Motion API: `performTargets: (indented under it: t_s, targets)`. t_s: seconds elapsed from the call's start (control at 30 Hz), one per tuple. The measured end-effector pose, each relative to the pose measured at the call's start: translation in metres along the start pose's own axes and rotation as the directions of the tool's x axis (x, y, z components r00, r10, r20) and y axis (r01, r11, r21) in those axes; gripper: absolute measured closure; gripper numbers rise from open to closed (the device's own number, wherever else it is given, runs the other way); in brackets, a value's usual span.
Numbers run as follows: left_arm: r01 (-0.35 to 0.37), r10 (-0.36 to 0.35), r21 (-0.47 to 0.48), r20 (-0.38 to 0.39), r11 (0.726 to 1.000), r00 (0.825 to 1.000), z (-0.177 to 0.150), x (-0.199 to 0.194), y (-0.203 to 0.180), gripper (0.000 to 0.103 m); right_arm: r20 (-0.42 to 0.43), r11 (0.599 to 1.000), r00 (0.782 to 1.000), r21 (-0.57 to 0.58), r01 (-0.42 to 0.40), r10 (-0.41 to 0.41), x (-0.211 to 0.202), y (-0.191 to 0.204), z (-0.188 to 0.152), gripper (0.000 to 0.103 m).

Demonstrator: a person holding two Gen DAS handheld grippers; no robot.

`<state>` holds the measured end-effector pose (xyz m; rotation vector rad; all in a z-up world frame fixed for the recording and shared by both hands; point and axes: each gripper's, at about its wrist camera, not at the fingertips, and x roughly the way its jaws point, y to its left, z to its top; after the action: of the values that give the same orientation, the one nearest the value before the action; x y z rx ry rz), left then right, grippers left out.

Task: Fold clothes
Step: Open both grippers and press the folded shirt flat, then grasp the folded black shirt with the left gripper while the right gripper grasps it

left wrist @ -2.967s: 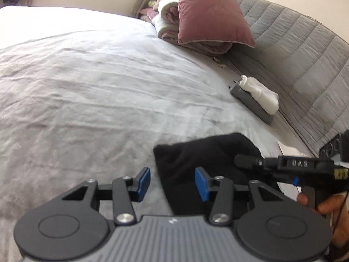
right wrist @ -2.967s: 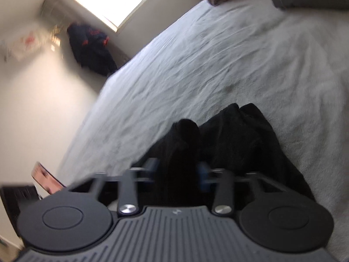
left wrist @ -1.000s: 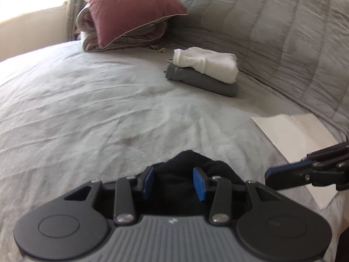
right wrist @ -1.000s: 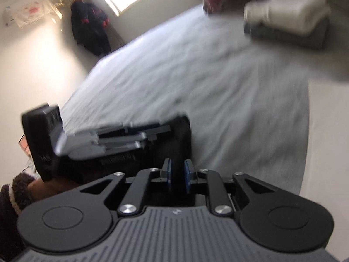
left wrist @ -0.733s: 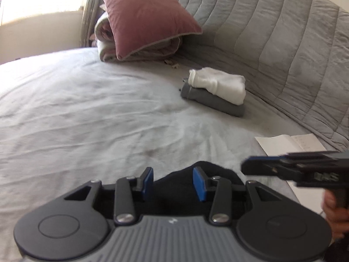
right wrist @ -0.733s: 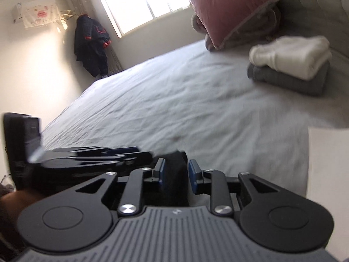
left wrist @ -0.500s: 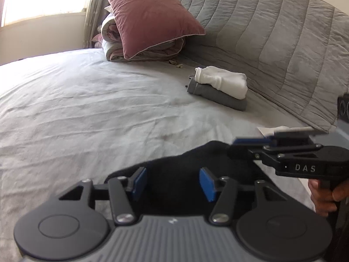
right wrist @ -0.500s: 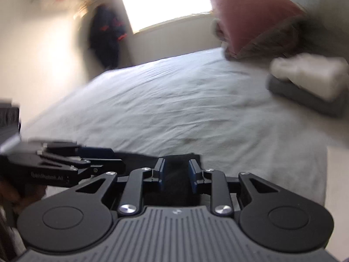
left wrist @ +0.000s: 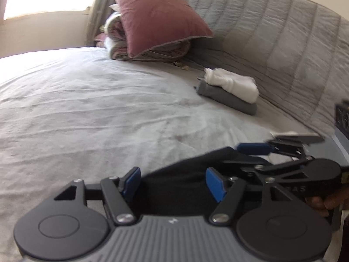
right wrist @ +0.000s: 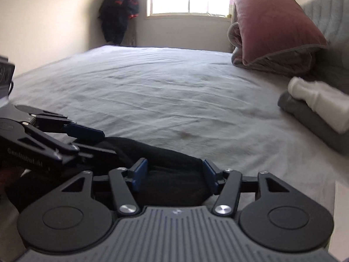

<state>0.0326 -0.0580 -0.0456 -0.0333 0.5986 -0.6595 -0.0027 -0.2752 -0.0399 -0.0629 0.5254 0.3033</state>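
- Black garment (left wrist: 187, 181) lying low on the bed (left wrist: 87, 113), bunched into a compact dark bundle right in front of both tools; folded or only gathered, impossible to say from these angles.
- Left gripper (left wrist: 172, 182): fingers spreading apart at this moment, blue pads standing clear on either side of the black cloth, nothing pinched.
- Right gripper (right wrist: 175, 175): fingers likewise opening, cloth lying between the pads but not squeezed by them; seen from the left wrist view turned on its side, just beside the garment's far edge.
- Judged as a release: garment set down, both grips letting go.
- Already done, by the look of it: grey folded piece (left wrist: 226, 97) with a white folded piece (left wrist: 233, 84) stacked on top, well apart near the quilted headboard (left wrist: 283, 32).
- Likely left: tidying or finishing the black bundle, then moving it to join the stack; no other loose clothes visible on the bed.
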Motion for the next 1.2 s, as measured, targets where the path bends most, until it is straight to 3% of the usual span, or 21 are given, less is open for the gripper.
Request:
performTargets:
  t_s: [0.1, 0.2, 0.47, 0.67, 0.87, 0.97, 1.07, 1.13, 1.2]
  targets:
    - [0.008, -0.008, -0.009, 0.0, 1.0, 1.0, 0.004, -0.012, 0.002, 0.035, 0.036, 1.0, 0.999, 0.006, -0.002, 0.002, -0.016, -0.002, 0.002, 0.045]
    - [0.039, -0.037, 0.05, -0.028, 0.998, 0.999, 0.001, -0.026, -0.009, 0.034, 0.045, 0.999, 0.998, -0.018, -0.034, 0.035, -0.034, 0.003, 0.0, 0.042]
    - [0.041, -0.017, 0.212, -0.114, 0.977, 0.993, -0.032, -0.049, -0.042, 0.031, -0.046, 0.986, 0.998, -0.154, -0.059, 0.053, -0.053, 0.016, -0.029, 0.042]
    - [0.022, 0.013, 0.217, -0.159, 0.976, 0.987, -0.048, -0.066, -0.045, 0.03, -0.079, 0.99, 0.995, -0.125, -0.067, 0.057, -0.072, 0.001, -0.04, 0.042]
    - [0.02, 0.037, 0.233, -0.238, 0.972, 0.97, -0.062, -0.084, -0.045, 0.027, -0.107, 0.992, 0.992, -0.105, -0.076, 0.065, -0.085, -0.008, -0.047, 0.04]
    - [0.048, 0.002, 0.179, -0.268, 0.983, 0.963, -0.059, -0.093, -0.04, 0.024, -0.139, 0.992, 0.987, -0.085, -0.094, 0.082, -0.089, -0.015, -0.045, 0.038]
    - [0.082, -0.065, 0.052, -0.27, 0.995, 0.961, -0.052, -0.096, -0.025, 0.022, -0.167, 0.991, 0.977, 0.002, -0.132, 0.13, -0.089, -0.026, -0.04, 0.038]
    - [0.097, -0.11, -0.06, -0.264, 0.993, 0.958, -0.047, -0.093, -0.013, 0.022, -0.185, 0.975, 0.962, 0.128, -0.182, 0.203, -0.084, -0.038, -0.036, 0.037]
    - [0.098, -0.141, -0.177, -0.249, 0.979, 0.958, -0.044, -0.085, 0.001, 0.022, -0.191, 0.932, 0.94, 0.285, -0.223, 0.283, -0.074, -0.052, -0.035, 0.037]
